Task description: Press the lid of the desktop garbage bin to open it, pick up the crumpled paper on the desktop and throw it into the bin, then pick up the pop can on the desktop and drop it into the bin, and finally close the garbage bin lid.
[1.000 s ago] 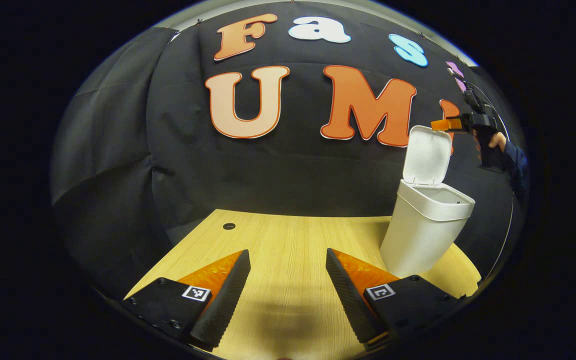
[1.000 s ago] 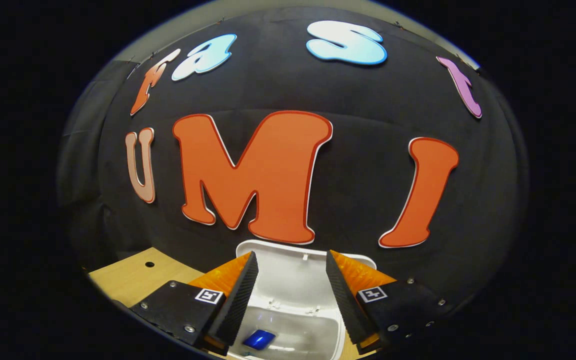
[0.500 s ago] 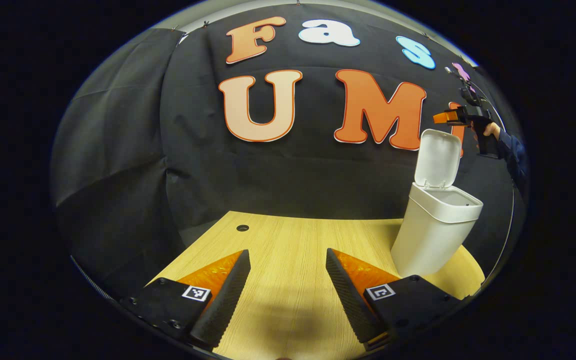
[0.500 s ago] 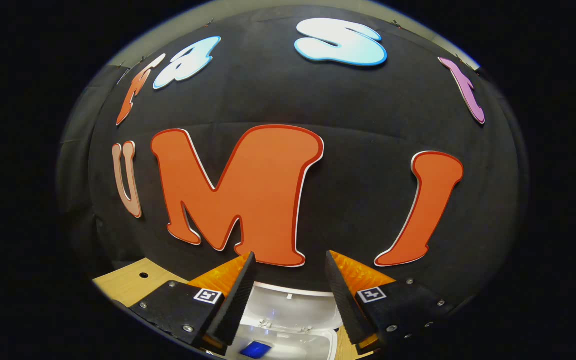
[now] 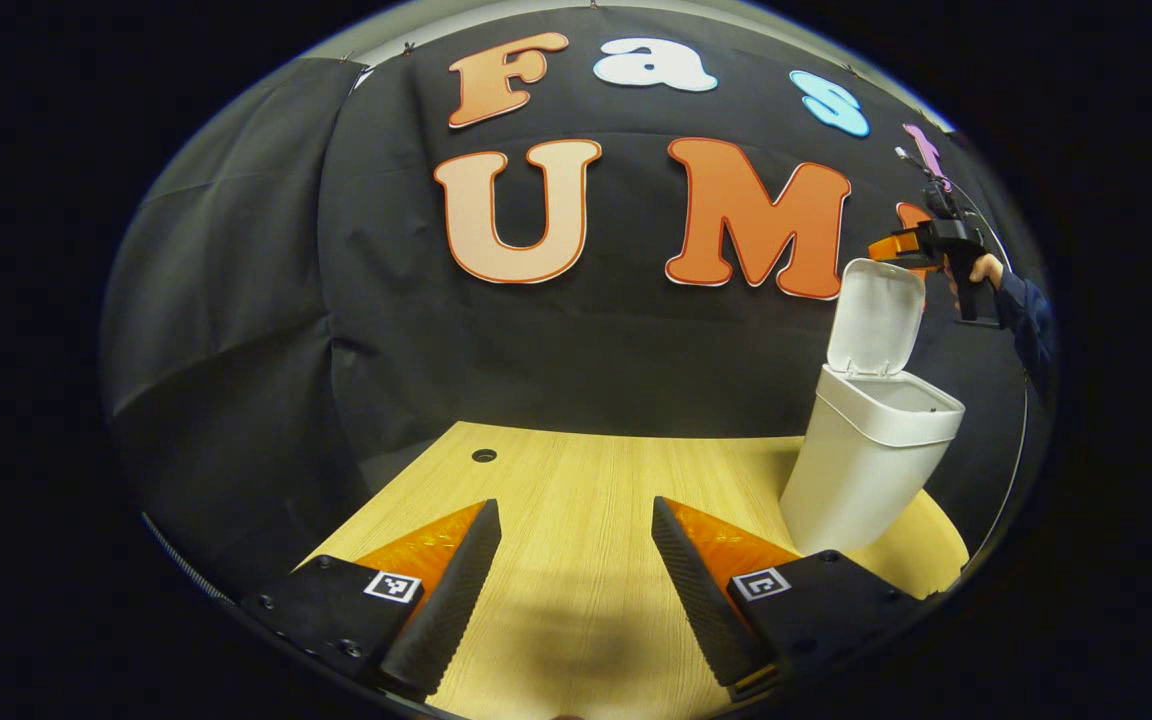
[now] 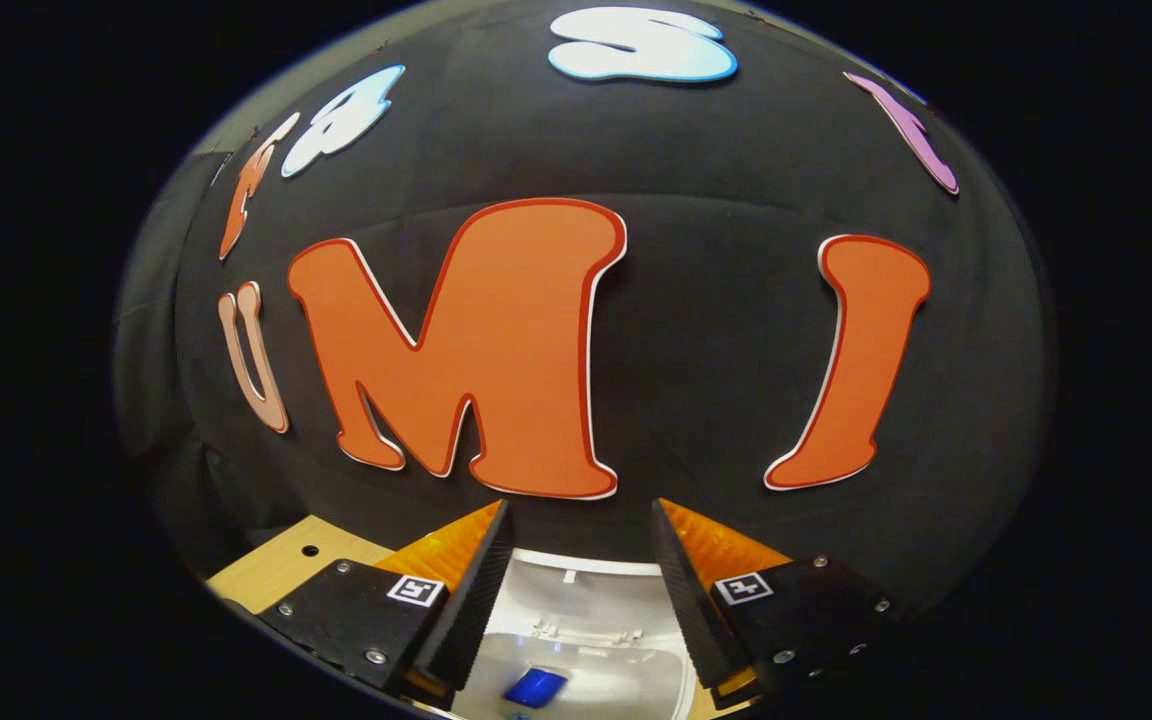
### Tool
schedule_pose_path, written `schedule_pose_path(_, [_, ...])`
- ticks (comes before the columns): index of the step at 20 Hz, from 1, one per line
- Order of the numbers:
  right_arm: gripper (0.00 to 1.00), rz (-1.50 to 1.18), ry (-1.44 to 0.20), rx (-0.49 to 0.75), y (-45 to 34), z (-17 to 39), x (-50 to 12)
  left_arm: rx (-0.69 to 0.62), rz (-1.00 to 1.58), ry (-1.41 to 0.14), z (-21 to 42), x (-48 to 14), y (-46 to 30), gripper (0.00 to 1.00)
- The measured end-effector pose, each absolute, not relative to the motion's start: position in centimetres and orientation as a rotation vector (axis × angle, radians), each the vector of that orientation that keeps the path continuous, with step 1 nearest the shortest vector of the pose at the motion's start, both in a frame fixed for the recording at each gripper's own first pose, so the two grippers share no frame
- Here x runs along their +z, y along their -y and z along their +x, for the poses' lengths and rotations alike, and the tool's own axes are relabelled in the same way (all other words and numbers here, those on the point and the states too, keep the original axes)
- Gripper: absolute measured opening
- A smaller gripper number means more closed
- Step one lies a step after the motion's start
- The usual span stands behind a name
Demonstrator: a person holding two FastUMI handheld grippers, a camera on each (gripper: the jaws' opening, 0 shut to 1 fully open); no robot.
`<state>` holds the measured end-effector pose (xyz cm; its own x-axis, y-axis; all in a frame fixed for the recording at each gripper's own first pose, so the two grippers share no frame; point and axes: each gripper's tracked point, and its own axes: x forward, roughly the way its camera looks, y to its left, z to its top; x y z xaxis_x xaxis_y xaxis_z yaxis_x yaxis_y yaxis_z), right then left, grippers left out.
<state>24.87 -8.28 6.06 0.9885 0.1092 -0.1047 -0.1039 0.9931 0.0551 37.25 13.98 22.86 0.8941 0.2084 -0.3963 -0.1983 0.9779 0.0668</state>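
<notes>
Two fingers of the left gripper (image 5: 576, 560) stand apart with nothing between them in the left gripper view, hovering low over the wooden table (image 5: 576, 480), whose bare grain shows in the gap. A small round hole (image 5: 484, 455) sits in the tabletop near its far left edge. Well off to the right and farther back, the white garbage bin (image 5: 861, 470) stands upright on the table, well apart from this gripper, with its lid (image 5: 876, 315) swung up and leaning back toward the booth wall. Just above and behind the lid's top edge is the right gripper (image 5: 891, 245), held by a hand (image 5: 984, 268) in a dark sleeve (image 5: 1026, 320); at this distance it is too small to tell whether it touches the lid, though it looks just clear of it. In the right gripper view, the right gripper (image 6: 576, 560) also has its fingers spread with nothing clamped between them, and it looks down from above the bin. The raised lid (image 6: 586, 590) shows pale directly below and between the fingers, and lower still the bin's open mouth (image 6: 626, 685) shows, with a blue object (image 6: 534, 687) lying inside, probably the pop can. A corner of the table (image 6: 286, 560) with the hole (image 6: 309, 550) appears at the lower left.
</notes>
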Motion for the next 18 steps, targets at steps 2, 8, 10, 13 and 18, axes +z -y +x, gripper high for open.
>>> schedule_pose_path(2, [0.83, 0.064, -0.119, 0.122, 8.3, 23.8, 5.6, 0.201, 0.037, -0.412, 37.4, 23.1, -13.7, 0.97])
schedule_pose_path(8, [0.83, 0.074, -0.171, 0.145, 7.7, 20.2, 3.2, 0.181, 0.039, -0.417, 37.7, 22.7, -13.1, 0.97])
schedule_pose_path(10, [0.83, 0.074, -0.188, 0.151, 7.6, 19.3, 2.3, 0.173, 0.038, -0.419, 37.8, 22.5, -12.9, 0.97])
schedule_pose_path(13, [0.83, 0.084, -0.229, 0.151, 7.5, 18.3, 0.5, 0.162, 0.039, -0.421, 37.9, 22.4, -12.7, 0.97])
schedule_pose_path(18, [0.83, 0.099, -0.327, 0.148, 6.7, 16.9, -3.9, 0.152, 0.05, -0.434, 38.0, 21.9, -12.6, 0.97])
